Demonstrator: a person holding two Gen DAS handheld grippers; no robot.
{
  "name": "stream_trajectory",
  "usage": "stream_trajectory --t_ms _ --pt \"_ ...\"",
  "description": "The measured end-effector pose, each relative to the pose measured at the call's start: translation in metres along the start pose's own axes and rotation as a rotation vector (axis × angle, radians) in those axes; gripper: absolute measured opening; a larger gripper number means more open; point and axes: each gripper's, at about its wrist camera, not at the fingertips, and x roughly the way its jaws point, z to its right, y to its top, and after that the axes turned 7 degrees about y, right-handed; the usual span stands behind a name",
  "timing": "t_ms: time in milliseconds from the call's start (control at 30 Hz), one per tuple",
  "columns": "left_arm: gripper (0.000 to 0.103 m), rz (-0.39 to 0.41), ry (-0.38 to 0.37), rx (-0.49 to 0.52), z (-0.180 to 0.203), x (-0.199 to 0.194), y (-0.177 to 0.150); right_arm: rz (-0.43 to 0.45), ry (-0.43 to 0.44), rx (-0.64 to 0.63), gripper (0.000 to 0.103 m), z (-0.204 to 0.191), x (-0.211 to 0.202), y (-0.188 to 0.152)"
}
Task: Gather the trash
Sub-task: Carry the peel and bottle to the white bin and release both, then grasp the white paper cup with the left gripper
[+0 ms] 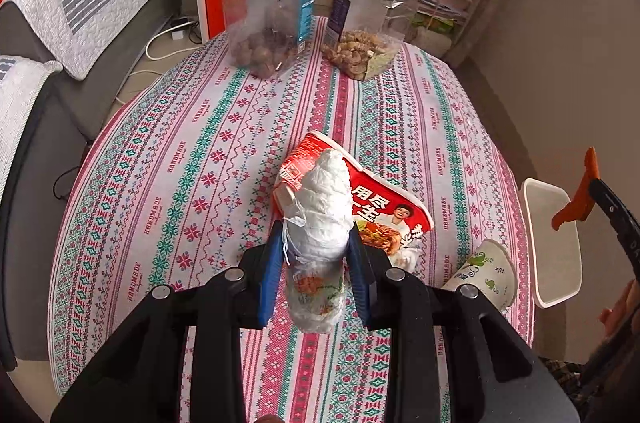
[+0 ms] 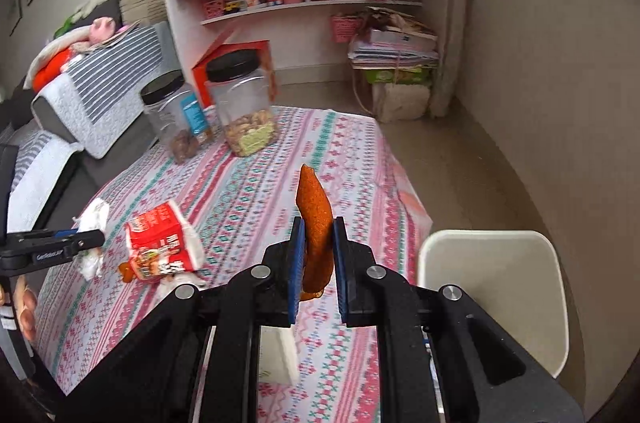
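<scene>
From the left wrist camera, the left gripper (image 1: 316, 259) is clenched on a crumpled white plastic wad (image 1: 322, 211), its blue fingers (image 1: 269, 279) pressing the bundle from both sides. The wad is wrinkled and rolled, with a torn thread hanging at its left edge and a printed, see-through lower end that hangs below the fingers, above the worktop (image 1: 180, 151) with its pink and green patterned cloth. Just beyond it a red instant-noodle wrapper (image 1: 384, 207) lies flat on the cloth, showing white characters and a printed face. A tipped paper cup (image 1: 486, 273) with green swirls lies near the worktop's right edge, beside a white bin (image 1: 554, 243) that stands off the edge. Two black-lidded clear jars (image 1: 268, 19) stand at the far end.

From the right wrist camera, the right gripper (image 2: 318, 257) grasps an orange peel strip (image 2: 316, 223), rough-textured and curved, upright between the blue fingers (image 2: 295, 263) and poking above them. The white bin (image 2: 496, 295) sits just right of the gripper. The red wrapper (image 2: 162, 247) lies at left on the cloth, near the left gripper (image 2: 90, 239) and its white wad (image 2: 94, 223).
</scene>
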Motion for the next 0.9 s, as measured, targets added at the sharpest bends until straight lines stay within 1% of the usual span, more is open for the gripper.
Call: stream_trajectory --t_ms 133,167,233,267,300,367,433,467,500,633,800,833,867,900 --pt "0.030 0.033 -0.010 0.073 0.031 -0.005 -0.006 0.016 -0.150 0.128 0.014 0.051 -0.020 -0.002" --pt "0.030 0.039 -0.013 0.094 0.042 -0.007 -0.007 0.023 -0.183 0.154 0.015 0.062 -0.026 -0.004" --pt "0.030 0.041 -0.044 0.106 0.062 -0.009 -0.009 0.038 -0.247 0.190 0.021 0.081 -0.037 -0.007" --pt "0.030 0.039 -0.065 0.103 0.073 -0.009 -0.009 0.047 -0.272 0.202 0.038 0.087 -0.042 -0.009" --pt "0.030 0.033 -0.084 0.104 0.084 -0.009 -0.009 0.063 -0.301 0.213 0.060 0.093 -0.049 -0.011" --pt "0.030 0.028 -0.114 0.123 0.113 -0.009 -0.009 0.093 -0.346 0.223 0.073 0.106 -0.063 -0.015" --pt "0.030 0.032 -0.133 0.158 0.143 -0.011 -0.009 0.116 -0.369 0.231 0.082 0.115 -0.075 -0.018" --pt "0.030 0.032 -0.147 0.177 0.159 -0.012 -0.009 0.127 -0.384 0.240 0.090 0.122 -0.081 -0.020" --pt "0.030 0.031 -0.160 0.194 0.174 -0.014 -0.009 0.141 -0.402 0.252 0.094 0.127 -0.087 -0.023" --pt "0.031 0.025 -0.209 0.258 0.235 -0.019 -0.010 0.171 -0.433 0.330 0.096 0.155 -0.107 -0.029" --pt "0.032 0.010 -0.277 0.323 0.308 -0.024 -0.006 0.182 -0.425 0.420 0.096 0.178 -0.117 -0.039" --pt "0.035 0.011 -0.277 0.340 0.322 -0.025 -0.004 0.190 -0.429 0.430 0.096 0.180 -0.120 -0.040" --pt "0.044 0.017 -0.267 0.350 0.329 -0.027 -0.003 0.197 -0.430 0.438 0.096 0.182 -0.124 -0.041" --pt "0.050 0.023 -0.266 0.360 0.335 -0.029 -0.003 0.202 -0.427 0.447 0.096 0.183 -0.126 -0.042"
